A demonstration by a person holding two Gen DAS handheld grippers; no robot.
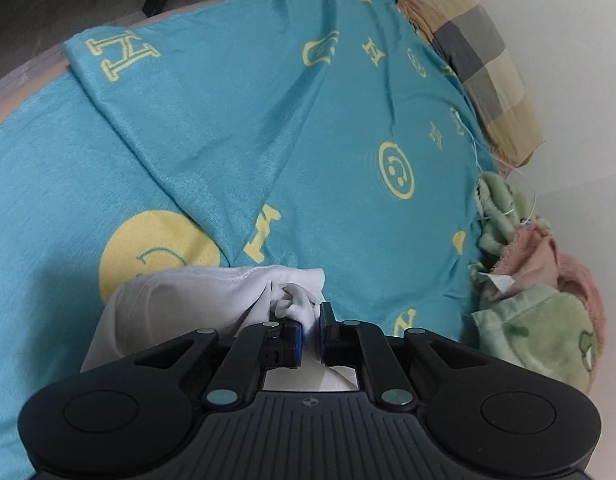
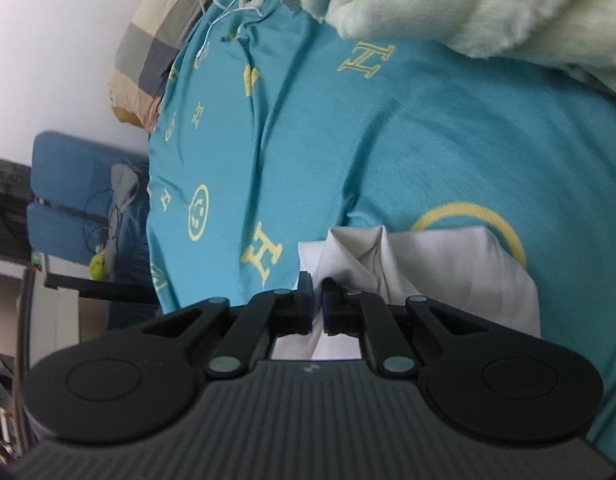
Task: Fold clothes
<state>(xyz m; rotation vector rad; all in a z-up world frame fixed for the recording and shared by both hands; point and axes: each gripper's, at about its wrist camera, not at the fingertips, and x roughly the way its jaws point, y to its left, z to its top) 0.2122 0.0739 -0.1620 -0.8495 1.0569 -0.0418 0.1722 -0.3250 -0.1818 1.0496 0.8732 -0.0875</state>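
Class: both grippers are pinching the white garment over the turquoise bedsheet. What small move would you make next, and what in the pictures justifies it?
Probably draw the two grippers apart to pull the cloth taut. The left gripper and right gripper are each shut on the white garment, whose fabric is bunched and creased at both pinches, above the turquoise bedsheet. Flattening it first should make a cleaner fold.

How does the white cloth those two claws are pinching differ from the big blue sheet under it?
The white garment is plain, while the teal bedsheet carries yellow letters and smiley faces. The garment is small and bunched where the left gripper and right gripper pinch it; the bedsheet is far larger, spread nearly flat with one folded-over flap. The garment is gripped; the bedsheet lies untouched. Both are soft fabric on the bed.
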